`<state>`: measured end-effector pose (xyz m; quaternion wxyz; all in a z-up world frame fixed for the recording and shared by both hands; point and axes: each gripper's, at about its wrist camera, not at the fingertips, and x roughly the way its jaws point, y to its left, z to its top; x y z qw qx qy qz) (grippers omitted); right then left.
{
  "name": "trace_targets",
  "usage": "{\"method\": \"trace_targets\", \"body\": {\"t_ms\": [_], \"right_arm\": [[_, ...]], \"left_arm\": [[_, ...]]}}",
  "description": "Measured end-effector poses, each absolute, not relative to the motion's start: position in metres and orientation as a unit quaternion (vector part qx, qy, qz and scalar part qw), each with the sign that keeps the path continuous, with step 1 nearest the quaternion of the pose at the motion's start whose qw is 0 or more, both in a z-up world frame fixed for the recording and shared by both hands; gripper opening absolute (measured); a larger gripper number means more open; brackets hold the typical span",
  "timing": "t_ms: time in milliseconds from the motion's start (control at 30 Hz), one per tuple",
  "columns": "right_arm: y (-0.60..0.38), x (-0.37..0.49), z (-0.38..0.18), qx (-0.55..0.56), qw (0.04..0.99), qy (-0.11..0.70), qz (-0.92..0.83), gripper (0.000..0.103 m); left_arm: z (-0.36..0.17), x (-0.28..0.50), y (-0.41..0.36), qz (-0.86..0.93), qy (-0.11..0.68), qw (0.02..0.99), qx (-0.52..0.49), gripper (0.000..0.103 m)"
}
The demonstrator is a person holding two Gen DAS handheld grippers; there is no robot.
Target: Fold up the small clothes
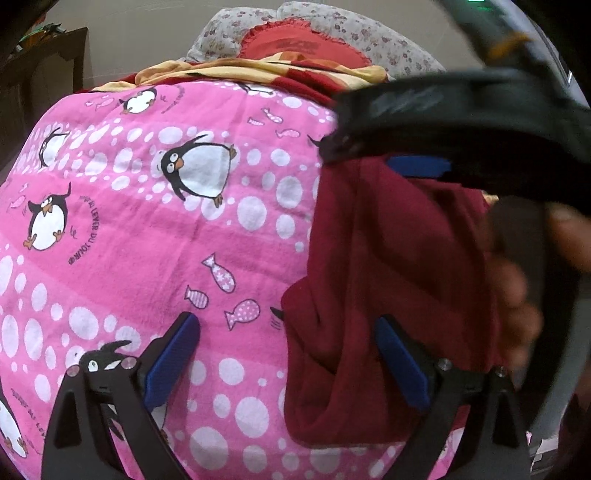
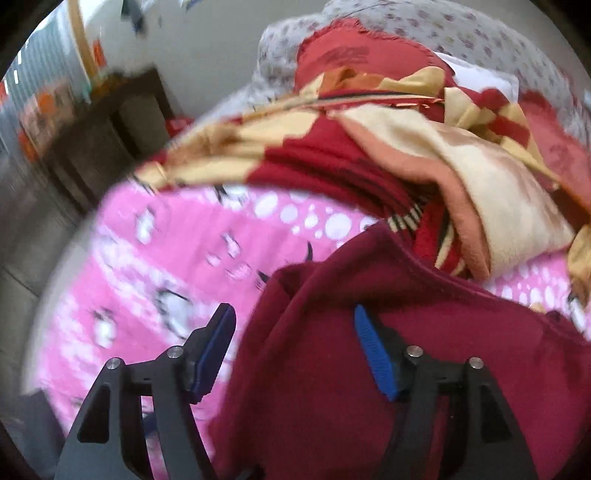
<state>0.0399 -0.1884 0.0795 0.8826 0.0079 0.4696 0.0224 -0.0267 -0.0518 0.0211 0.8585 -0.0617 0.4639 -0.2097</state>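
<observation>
A dark maroon garment (image 1: 391, 288) lies bunched on a pink penguin-print sheet (image 1: 155, 229) at the right of the left wrist view. My left gripper (image 1: 288, 354) is open, its right finger against the garment's left fold, its left finger over the sheet. The right gripper's body (image 1: 461, 122) hangs above the garment, a blue pad (image 1: 419, 165) at the cloth's top edge. In the right wrist view the maroon garment (image 2: 369, 350) fills the lower right. My right gripper (image 2: 295, 347) is open, with the garment's edge between its fingers. That view is motion-blurred.
A red and cream blanket (image 2: 424, 155) is heaped at the far side of the sheet, with a red cushion (image 1: 303, 44) and floral pillows (image 1: 369, 33) behind. Dark wooden furniture (image 2: 103, 140) stands at the left. A hand (image 1: 524, 295) holds the right gripper.
</observation>
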Motion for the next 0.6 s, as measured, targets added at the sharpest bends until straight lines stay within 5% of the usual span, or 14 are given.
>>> {"method": "trace_targets", "body": {"t_ms": [100, 167, 200, 333, 400, 500, 600], "right_arm": [[-0.183, 0.042, 0.076, -0.013, 0.885, 0.464, 0.013, 0.063], [-0.189, 0.035, 0.083, -0.003, 0.892, 0.451, 0.028, 0.025], [-0.195, 0.027, 0.091, 0.015, 0.897, 0.440, 0.051, 0.019], [-0.220, -0.004, 0.119, 0.061, 0.911, 0.398, 0.088, 0.014], [-0.230, -0.012, 0.125, 0.087, 0.910, 0.394, 0.093, 0.014], [-0.244, -0.019, 0.125, 0.119, 0.905, 0.395, 0.099, 0.014], [-0.255, -0.024, 0.123, 0.134, 0.905, 0.392, 0.093, 0.014]], "left_arm": [[0.022, -0.027, -0.052, -0.212, 0.462, 0.859, -0.062, 0.099], [0.025, -0.027, -0.052, -0.213, 0.463, 0.858, -0.060, 0.099], [0.026, -0.026, -0.053, -0.215, 0.462, 0.858, -0.062, 0.099], [0.034, -0.026, -0.055, -0.247, 0.461, 0.847, -0.097, 0.095], [0.039, -0.027, -0.061, -0.266, 0.466, 0.838, -0.096, 0.062], [0.047, -0.032, -0.069, -0.269, 0.465, 0.841, -0.070, 0.039], [0.056, -0.037, -0.068, -0.271, 0.463, 0.841, -0.070, 0.031]]}}
